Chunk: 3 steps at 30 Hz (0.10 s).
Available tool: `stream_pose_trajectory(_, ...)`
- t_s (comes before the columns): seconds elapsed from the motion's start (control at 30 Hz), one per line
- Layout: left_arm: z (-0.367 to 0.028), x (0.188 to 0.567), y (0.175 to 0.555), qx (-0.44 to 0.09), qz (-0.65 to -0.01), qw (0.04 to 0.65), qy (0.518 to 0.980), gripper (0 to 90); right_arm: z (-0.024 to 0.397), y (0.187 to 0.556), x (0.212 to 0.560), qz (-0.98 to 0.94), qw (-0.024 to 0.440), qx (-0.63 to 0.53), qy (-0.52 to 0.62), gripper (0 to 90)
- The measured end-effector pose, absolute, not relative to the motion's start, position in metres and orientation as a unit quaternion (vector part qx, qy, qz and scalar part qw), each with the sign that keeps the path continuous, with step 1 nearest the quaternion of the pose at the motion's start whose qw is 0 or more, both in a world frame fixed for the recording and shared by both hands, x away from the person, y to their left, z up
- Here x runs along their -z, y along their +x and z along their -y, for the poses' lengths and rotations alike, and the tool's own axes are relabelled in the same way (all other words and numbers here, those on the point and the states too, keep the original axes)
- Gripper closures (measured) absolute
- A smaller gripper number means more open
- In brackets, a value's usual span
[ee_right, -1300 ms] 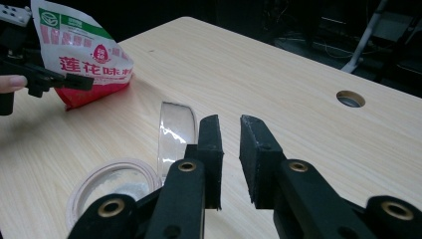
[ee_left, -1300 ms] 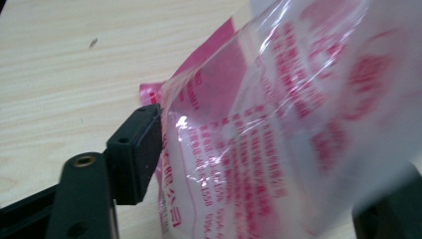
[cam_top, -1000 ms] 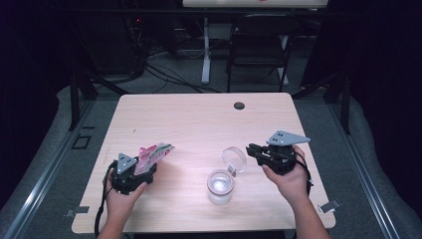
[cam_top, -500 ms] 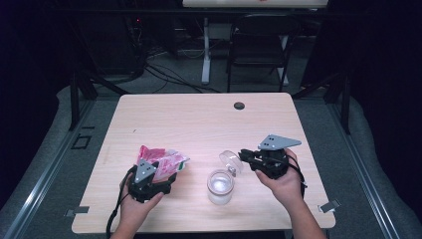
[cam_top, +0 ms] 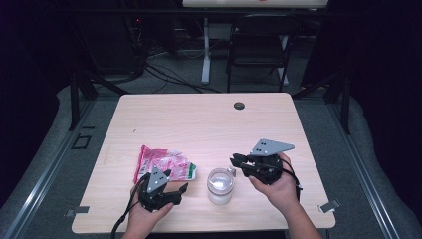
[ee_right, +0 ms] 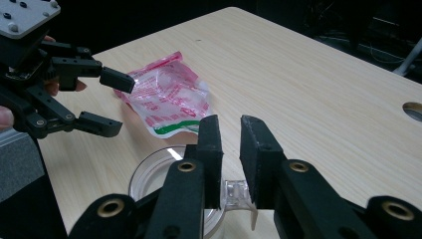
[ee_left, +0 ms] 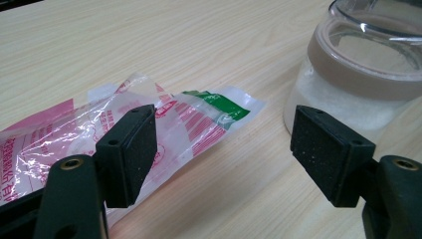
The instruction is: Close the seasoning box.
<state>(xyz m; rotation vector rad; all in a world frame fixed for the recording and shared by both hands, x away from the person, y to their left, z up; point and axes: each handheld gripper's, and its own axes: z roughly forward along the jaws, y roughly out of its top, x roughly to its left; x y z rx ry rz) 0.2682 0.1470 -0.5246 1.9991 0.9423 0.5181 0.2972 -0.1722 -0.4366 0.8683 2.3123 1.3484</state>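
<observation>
Step in hand, as judged: working the hinged lid of the clear glass jar of white granules [cam_top: 220,186] with the right gripper [cam_top: 233,161]. To do it well, centre the small clear plastic tab [ee_right: 236,191] on the rim of the round transparent lid [ee_right: 154,174] between the pads before closing. Grip only the tab, and guide the lid along its hinge arc rather than pulling sideways, since the jar stands unrestrained on the light wooden table [cam_top: 199,119] and could slide or tip. In the right gripper view the fingers [ee_right: 211,144] stand a narrow gap apart and have just been opening. The tab lies in line with that gap, low between them, and the pads are not seen pressing on it. The jar sits directly below and just ahead of these fingers. The left gripper [cam_top: 176,180] has its fingers [ee_left: 129,149] spread wide and holds nothing. The crumpled pink and clear plastic bag with a green edge [ee_left: 50,144] lies flat on the table, passing under the left-hand pad. The jar stands just beyond the other pad, apart from it. Keep the left gripper clear of the jar, or use it to steady the jar wall if the lid resists.
</observation>
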Motion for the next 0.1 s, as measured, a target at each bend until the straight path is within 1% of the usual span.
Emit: stream_pose_trajectory(0.1,-0.1475,0.5251,0.2693,-0.207,-0.376,0.42,0.799,26.9,0.1723,0.2974,0.4375,-0.811,0.162,-0.473,0.305,76.1)
